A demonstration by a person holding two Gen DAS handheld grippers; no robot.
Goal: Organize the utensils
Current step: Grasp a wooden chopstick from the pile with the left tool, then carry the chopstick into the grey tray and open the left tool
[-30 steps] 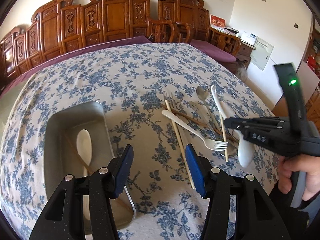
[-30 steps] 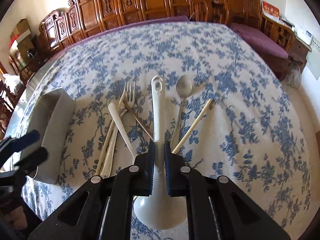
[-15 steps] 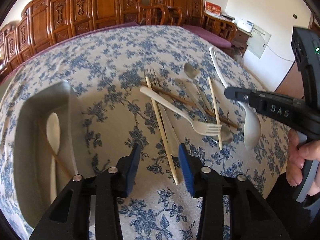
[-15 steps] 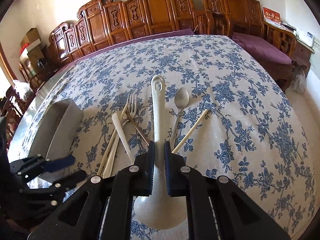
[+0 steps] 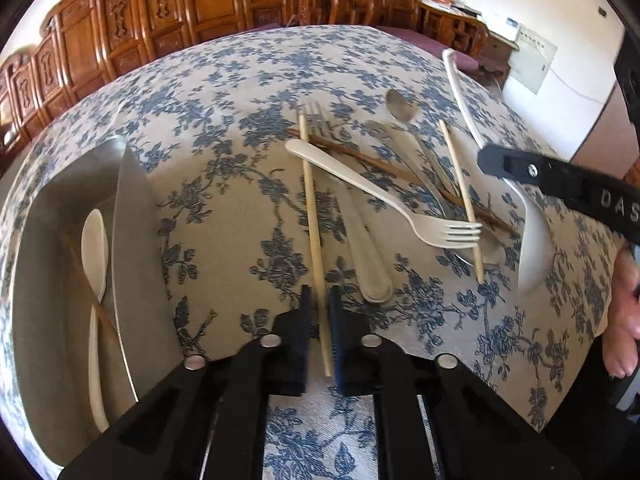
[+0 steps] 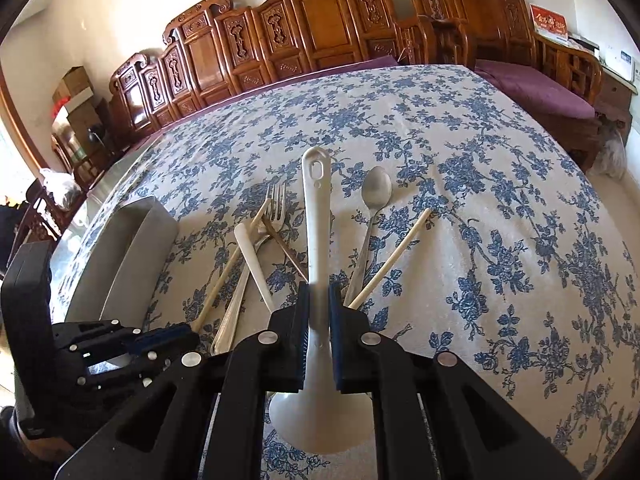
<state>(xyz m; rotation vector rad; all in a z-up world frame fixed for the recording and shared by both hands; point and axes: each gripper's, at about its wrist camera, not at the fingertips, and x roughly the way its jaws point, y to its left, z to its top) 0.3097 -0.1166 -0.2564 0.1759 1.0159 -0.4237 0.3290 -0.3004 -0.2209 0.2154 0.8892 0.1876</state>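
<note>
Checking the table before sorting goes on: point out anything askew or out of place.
The loose utensils lie in a crossed heap: the white fork slants over a brown chopstick and the metal spoon. The two pale chopsticks are apart, one in the left gripper, one over the fork's tines. Nothing looks spilled or damaged.

Both tongs, left (image 5: pixel 319 334) and right (image 6: pixel 319 334), clamped tight.

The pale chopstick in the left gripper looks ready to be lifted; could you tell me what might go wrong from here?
1. The left gripper pinches the pale chopstick near its end, so it may pivot or slip.
2. Its far part lies against the white fork and the pile; lifting could drag them.
3. The right gripper holds the white ladle over the pile, close to the left one, so they might collide.
</note>
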